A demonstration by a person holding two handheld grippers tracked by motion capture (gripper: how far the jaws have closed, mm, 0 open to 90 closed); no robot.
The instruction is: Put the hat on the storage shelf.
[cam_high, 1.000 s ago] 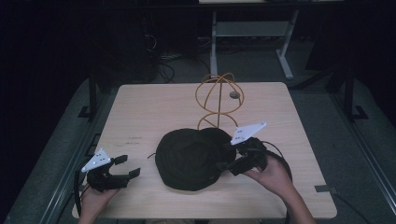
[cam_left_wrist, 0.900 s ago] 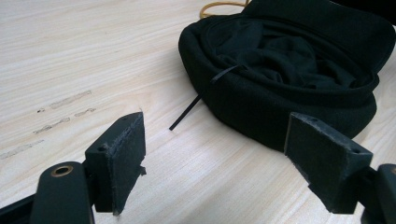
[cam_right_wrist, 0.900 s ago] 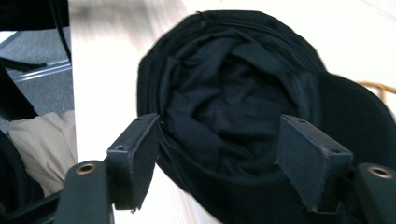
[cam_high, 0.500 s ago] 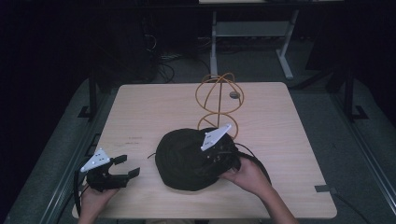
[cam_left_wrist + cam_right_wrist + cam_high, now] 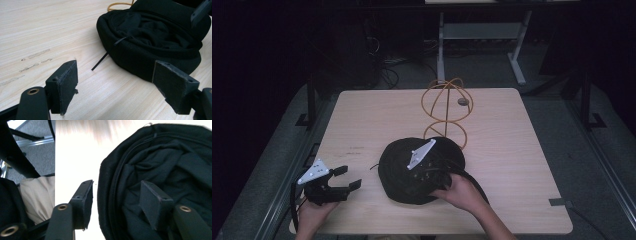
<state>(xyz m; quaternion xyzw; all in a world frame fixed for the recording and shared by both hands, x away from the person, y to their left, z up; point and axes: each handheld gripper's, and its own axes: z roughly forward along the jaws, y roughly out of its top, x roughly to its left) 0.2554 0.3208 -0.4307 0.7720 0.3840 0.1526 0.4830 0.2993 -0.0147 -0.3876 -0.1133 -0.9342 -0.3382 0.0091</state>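
A: While the black hat (image 5: 412, 177) lies crown-down near the front middle of the bench (image 5: 522, 165), its rolled brim (image 5: 110, 195) now sits between the jaws of the right tongs (image 5: 424, 175), one jaw outside the rim and the other inside against the lining.

B: Have they got hold of it?

A: Not that I can see. Those jaws have just been closing and stand about half open, with a gap between the outer pad and the brim, so I judge this as the moment before the grip, not the grip itself.

B: And compared with a second ago?

A: Back then the right tongs hung over the hat's far right edge; since then they have come across and down over its hollow. The hat itself hasn't shifted.

B: The other hand?

A: The left tongs (image 5: 343, 180) rest at the front left, wide open and empty, pointed at the hat, where they were before. Behind the hat the orange wire stand (image 5: 447, 112) waits upright
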